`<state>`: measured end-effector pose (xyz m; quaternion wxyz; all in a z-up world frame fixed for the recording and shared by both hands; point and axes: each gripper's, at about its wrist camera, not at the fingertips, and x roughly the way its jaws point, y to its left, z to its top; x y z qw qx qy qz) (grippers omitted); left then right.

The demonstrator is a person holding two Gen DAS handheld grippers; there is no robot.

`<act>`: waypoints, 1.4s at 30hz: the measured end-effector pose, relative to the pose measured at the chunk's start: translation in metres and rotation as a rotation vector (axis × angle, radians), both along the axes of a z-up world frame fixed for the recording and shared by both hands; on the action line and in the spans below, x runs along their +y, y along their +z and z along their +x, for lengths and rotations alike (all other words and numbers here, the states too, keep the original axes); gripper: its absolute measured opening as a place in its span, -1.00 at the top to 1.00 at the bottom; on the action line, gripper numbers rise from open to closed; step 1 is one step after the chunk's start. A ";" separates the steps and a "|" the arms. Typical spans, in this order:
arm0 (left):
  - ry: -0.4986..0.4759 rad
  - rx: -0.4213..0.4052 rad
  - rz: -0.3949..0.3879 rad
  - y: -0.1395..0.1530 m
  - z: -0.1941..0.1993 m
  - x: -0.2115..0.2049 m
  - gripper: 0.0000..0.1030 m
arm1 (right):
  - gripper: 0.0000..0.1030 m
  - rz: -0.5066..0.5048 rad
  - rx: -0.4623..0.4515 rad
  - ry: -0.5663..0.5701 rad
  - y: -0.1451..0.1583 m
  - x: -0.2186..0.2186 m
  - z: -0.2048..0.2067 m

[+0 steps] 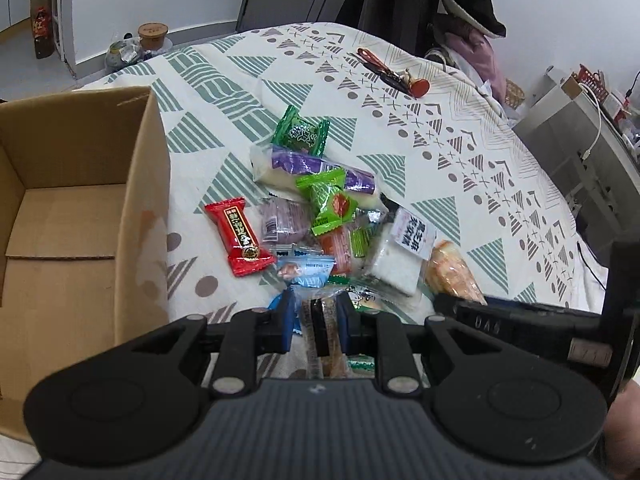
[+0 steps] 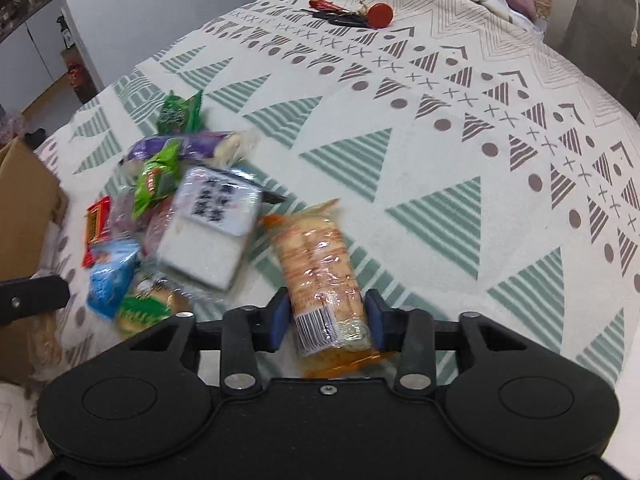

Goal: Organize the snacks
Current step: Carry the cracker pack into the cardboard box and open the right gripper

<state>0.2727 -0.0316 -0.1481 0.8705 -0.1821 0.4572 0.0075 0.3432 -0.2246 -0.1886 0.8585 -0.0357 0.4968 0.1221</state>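
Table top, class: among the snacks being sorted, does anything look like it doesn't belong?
Yes. A bunch of keys with a red tag lies at the table's far edge, apart from the snack pile. It is no snack, so it looks out of place. The cardboard box stands empty.

cloth [image 1: 400, 128]: white, green striped triangles, grey-brown dots and crosses | box [image 1: 80, 220]: plain brown | sachet [image 1: 240, 236]: red, gold print | wafer pack [image 2: 320, 264]: clear, orange | gripper pads [image 2: 278, 316]: blue

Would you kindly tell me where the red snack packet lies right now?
In the left wrist view, the red snack packet lies on the patterned cloth, between the cardboard box and the snack pile's left edge.
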 end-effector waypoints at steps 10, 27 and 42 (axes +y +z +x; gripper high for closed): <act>-0.015 -0.058 -0.005 0.026 -0.025 0.006 0.60 | 0.34 0.083 -0.067 -0.027 0.043 0.001 -0.031; 0.057 -0.193 -0.007 0.091 -0.081 0.053 0.60 | 0.34 0.167 -0.214 0.072 0.113 0.063 -0.077; 0.143 -0.243 -0.034 0.106 -0.085 0.132 0.60 | 0.34 0.203 -0.237 0.168 0.148 0.135 -0.090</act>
